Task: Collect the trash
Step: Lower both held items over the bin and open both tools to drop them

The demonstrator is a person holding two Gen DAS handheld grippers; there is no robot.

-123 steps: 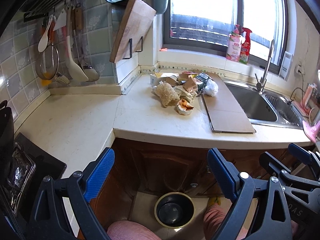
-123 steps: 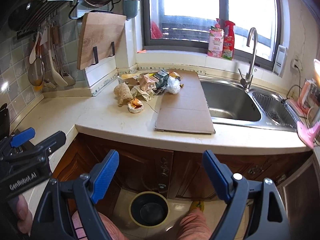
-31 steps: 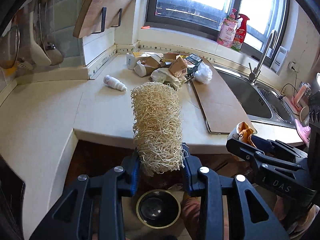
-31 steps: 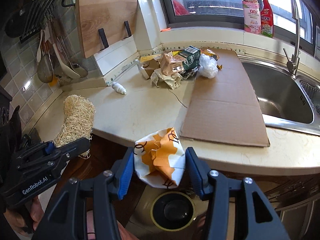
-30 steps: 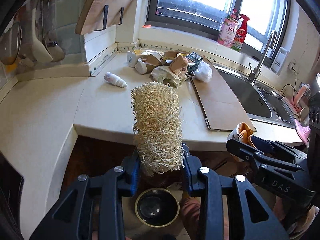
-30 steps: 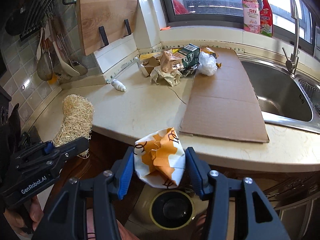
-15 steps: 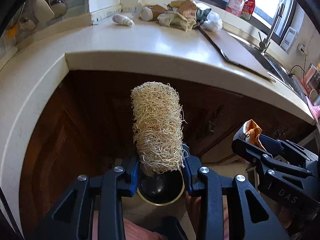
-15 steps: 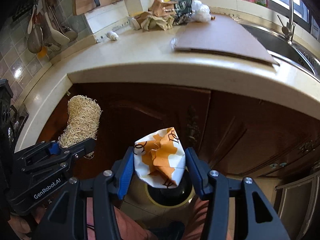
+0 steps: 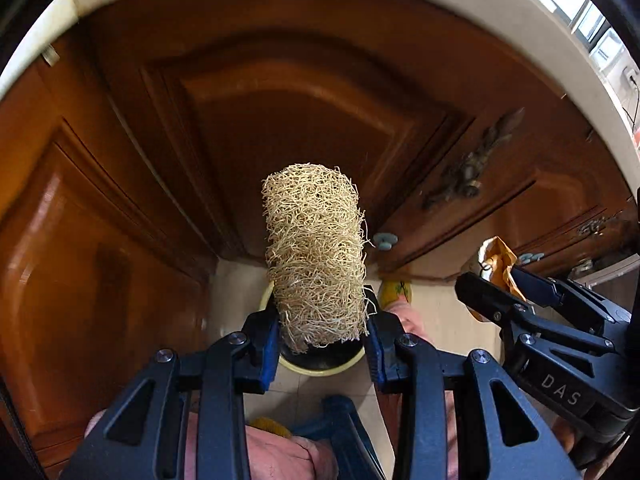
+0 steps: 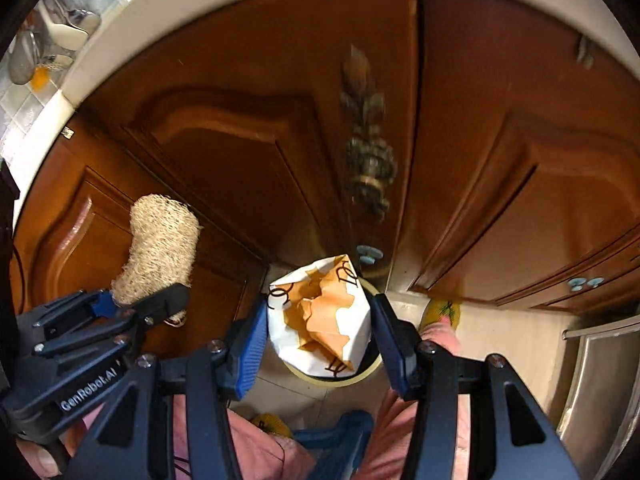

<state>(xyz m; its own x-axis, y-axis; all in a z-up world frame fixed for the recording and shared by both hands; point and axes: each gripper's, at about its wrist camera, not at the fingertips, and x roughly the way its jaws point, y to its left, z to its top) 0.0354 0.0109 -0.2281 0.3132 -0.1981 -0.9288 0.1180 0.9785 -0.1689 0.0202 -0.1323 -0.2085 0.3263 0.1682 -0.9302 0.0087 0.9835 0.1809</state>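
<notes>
Left wrist view looks down along the wooden cabinet doors (image 9: 280, 112) under the pale countertop edge (image 9: 520, 24). The left gripper (image 9: 320, 344) is clenched on a loofah sponge (image 9: 314, 252), which stands upright between the blue pads (image 9: 269, 344) and rises well above them. Directly behind and below the loofah is the trash bin (image 9: 320, 364), a round bin with a yellowish rim and a dark inside; the sponge and the fingers cover most of it, so only the near part of the rim is visible. What is inside the bin I cannot tell.

At the right side of this view the right gripper (image 9: 508, 280) comes in, and only a small orange part of its load shows behind the black finger. Right wrist view shows it better: the right gripper (image 10: 318, 328) is grasping a crumpled paper wrapper (image 10: 320, 316), white with orange patches and black marks, held just above the same trash bin (image 10: 360, 372), which it hides almost fully. The left gripper (image 10: 136, 300) with the loofah sponge (image 10: 160, 248) is near, on the left.

An ornate metal door handle (image 10: 366, 160) is blurred. Small pale blue knobs (image 10: 370, 256) sit low on the doors. The floor is of light tiles (image 10: 512, 336). The person's pink trousers (image 10: 264, 452) and a yellow slipper (image 10: 442, 310) are partly cut off by the gripper bodies. Hanging kitchen utensils (image 10: 52, 40) appear small at the upper left, above the counter.
</notes>
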